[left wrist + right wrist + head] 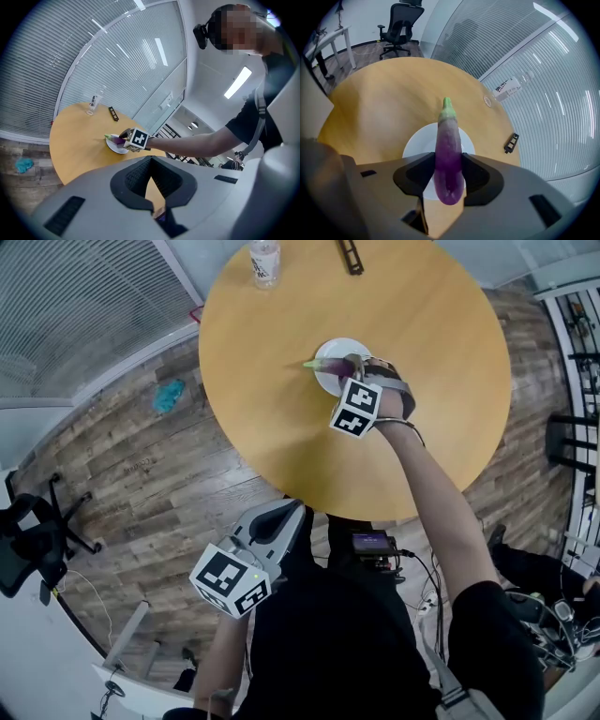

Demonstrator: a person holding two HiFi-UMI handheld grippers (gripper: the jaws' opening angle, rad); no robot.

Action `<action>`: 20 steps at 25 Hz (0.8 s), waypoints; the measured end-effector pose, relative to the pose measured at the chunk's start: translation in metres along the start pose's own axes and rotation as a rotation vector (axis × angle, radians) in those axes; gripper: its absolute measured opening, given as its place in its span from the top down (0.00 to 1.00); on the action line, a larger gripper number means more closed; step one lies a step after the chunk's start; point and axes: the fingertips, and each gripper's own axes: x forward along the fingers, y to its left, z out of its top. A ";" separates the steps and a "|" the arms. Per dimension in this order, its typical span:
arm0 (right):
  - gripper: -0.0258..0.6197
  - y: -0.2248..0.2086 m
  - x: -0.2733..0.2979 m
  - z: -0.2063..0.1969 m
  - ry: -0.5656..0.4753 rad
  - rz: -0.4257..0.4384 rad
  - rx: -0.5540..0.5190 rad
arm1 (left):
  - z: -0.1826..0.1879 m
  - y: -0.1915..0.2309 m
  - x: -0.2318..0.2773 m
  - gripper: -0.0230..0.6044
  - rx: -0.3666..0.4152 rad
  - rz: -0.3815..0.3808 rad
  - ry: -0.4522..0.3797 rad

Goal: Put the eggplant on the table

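We hold the right gripper (449,174) over the table (281,399), its jaws clamped on the eggplant (449,154). The eggplant lies over the white plate (416,143), green stem pointing away from the gripper; we cannot tell whether it touches the plate. The left gripper (153,213) sits low by our body, off the table, jaws together on nothing

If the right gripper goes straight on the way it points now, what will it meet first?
Probably the white plate below the right gripper, or the table just past it; the held eggplant, green tip leading, would touch first. Height is unclear.
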 end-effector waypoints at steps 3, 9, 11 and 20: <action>0.66 0.002 0.003 0.000 0.003 -0.001 -0.012 | -0.002 0.000 -0.001 0.95 -0.004 0.000 0.000; 0.66 0.005 0.003 0.001 -0.004 0.001 -0.045 | -0.002 0.000 -0.002 0.95 -0.002 0.004 -0.007; 0.66 0.006 0.004 0.000 0.003 -0.005 -0.069 | 0.001 0.000 -0.002 0.95 -0.003 0.008 -0.004; 0.66 0.008 0.008 0.001 0.033 -0.029 -0.117 | -0.004 0.005 -0.005 0.95 -0.002 0.021 -0.004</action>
